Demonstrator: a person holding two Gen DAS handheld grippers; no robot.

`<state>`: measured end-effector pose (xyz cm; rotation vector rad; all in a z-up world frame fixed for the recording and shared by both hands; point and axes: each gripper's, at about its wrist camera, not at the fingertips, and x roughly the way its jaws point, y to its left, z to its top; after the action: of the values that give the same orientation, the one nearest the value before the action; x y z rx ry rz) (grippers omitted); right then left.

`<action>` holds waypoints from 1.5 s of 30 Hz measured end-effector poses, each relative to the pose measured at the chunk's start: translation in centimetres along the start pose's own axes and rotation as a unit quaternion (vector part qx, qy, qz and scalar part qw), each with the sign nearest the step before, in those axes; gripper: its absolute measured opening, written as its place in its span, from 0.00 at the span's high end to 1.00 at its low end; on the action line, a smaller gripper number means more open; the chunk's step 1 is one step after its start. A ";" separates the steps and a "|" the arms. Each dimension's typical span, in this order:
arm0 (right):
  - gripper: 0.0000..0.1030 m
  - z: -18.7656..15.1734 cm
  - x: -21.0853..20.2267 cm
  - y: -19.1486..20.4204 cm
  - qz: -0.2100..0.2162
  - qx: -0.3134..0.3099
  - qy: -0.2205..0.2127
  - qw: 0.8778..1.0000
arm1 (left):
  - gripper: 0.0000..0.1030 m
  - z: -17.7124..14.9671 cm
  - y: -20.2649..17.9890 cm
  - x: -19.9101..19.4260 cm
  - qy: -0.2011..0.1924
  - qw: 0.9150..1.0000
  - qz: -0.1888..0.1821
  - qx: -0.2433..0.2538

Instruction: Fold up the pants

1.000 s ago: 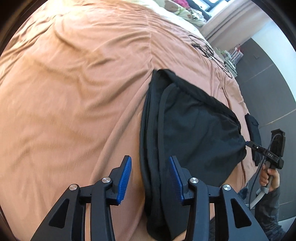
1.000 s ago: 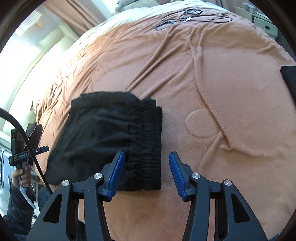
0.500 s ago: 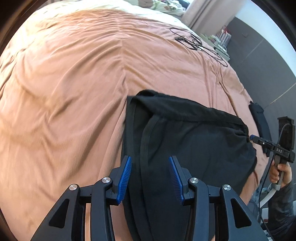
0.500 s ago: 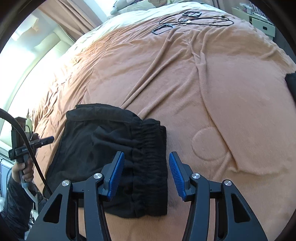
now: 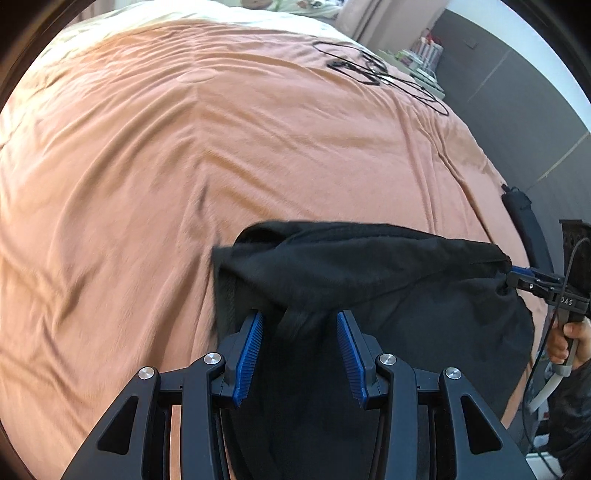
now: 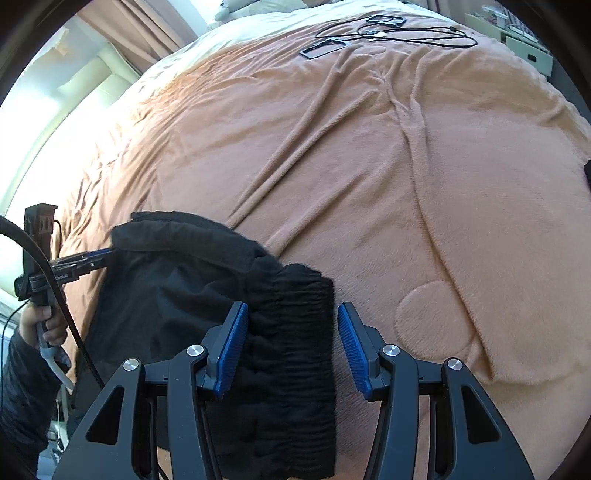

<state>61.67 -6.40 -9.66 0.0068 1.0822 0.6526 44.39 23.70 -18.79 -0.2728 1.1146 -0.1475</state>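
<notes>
Black pants [image 5: 369, 280] lie folded on an orange blanket [image 5: 184, 147]; the elastic waistband [image 6: 295, 317] is at the right end. In the left wrist view my left gripper [image 5: 300, 350] has its blue pads apart, with pants fabric lying between and below them. The same view shows the right gripper [image 5: 517, 275] at the pants' far corner, where the fabric is pulled up toward its tips. In the right wrist view my right gripper [image 6: 290, 343] has its pads apart over the waistband. The left gripper [image 6: 92, 258] touches the pants' other end there.
Black cables and a phone-like frame [image 6: 384, 31] lie at the blanket's far end. A dark object [image 5: 524, 218] sits at the bed's right edge. Curtains and a bright window [image 6: 74, 92] are on the left. Shelves [image 5: 424, 48] stand beyond the bed.
Both grippers have moved in over the pants ends. The near edge of the pants has lifted and is drawn up between the two grippers; it lay flat before.
</notes>
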 end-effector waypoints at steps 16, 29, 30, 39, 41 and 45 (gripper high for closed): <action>0.67 0.2 0.5 -1.0 -0.025 0.047 -0.024 0.998 | 0.94 5.3 0.7 3.6 0.007 1.000 0.027 -0.010; 0.67 -1.4 -3.2 1.5 -0.029 0.041 -0.068 0.996 | 0.65 5.6 0.8 0.4 0.002 0.999 0.028 -0.028; 0.66 -1.8 -3.3 1.9 -0.027 0.036 -0.067 0.997 | 0.56 5.3 0.9 -0.2 -0.003 0.999 0.030 -0.030; 0.65 -3.6 -4.4 4.4 -0.001 0.018 -0.057 0.998 | 0.48 1.5 1.2 -3.6 -0.003 0.999 0.004 -0.040; 0.65 -3.9 -4.7 4.8 0.005 0.013 -0.056 0.998 | 0.48 0.4 1.1 -3.7 0.002 0.999 0.001 -0.041; 0.65 -4.8 -5.1 6.0 0.011 0.006 -0.055 0.998 | 0.48 -1.5 1.2 -3.4 0.019 0.998 -0.014 -0.051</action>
<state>53.28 -5.53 -6.00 0.0638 0.9817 0.6579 41.52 25.49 -16.87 -0.3786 1.1573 -0.1211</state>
